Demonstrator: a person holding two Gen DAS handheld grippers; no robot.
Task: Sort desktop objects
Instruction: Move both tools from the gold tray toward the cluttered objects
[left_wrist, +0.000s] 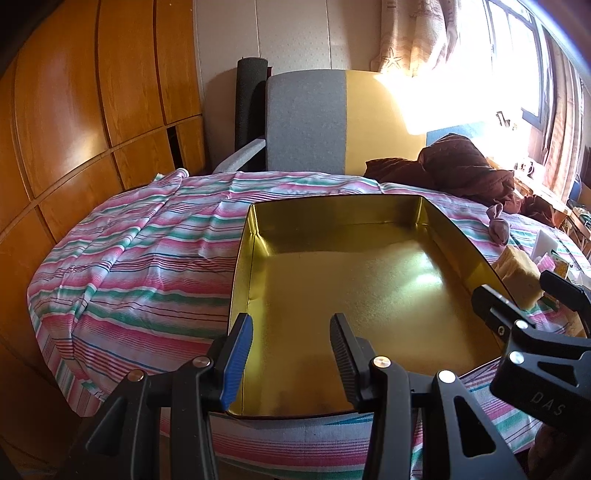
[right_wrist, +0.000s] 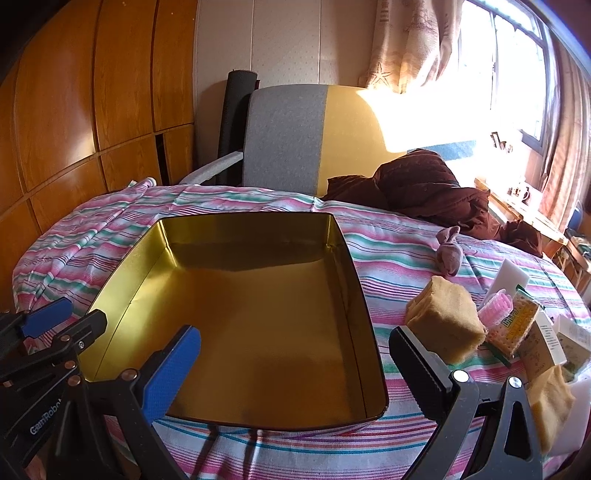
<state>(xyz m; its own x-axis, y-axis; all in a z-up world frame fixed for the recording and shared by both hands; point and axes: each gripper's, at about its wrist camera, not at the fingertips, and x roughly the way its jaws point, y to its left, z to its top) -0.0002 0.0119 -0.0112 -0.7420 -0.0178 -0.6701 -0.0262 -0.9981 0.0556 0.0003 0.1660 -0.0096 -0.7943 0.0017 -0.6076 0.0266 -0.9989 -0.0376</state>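
An empty gold tin box (left_wrist: 369, 291) (right_wrist: 258, 314) sits open on the striped cloth. My left gripper (left_wrist: 291, 354) hovers open at the tin's near-left corner, its blue finger over the left wall and its black finger over the tin floor. My right gripper (right_wrist: 295, 365) is open wide above the tin's near-right corner, with nothing between its fingers. Just right of its black finger lies a yellow sponge (right_wrist: 447, 317) (left_wrist: 517, 273). Beside the sponge sit a pink ribbed item (right_wrist: 496, 312), a cracker packet (right_wrist: 513, 325) and white boxes (right_wrist: 546, 339).
A mauve cloth bundle (right_wrist: 448, 251) and a white block (right_wrist: 509, 275) lie further back on the right. A second yellow sponge (right_wrist: 550, 402) is near the right edge. A brown jacket (right_wrist: 424, 188) lies at the table's far side, and a grey and yellow chair (right_wrist: 284, 140) stands behind the table.
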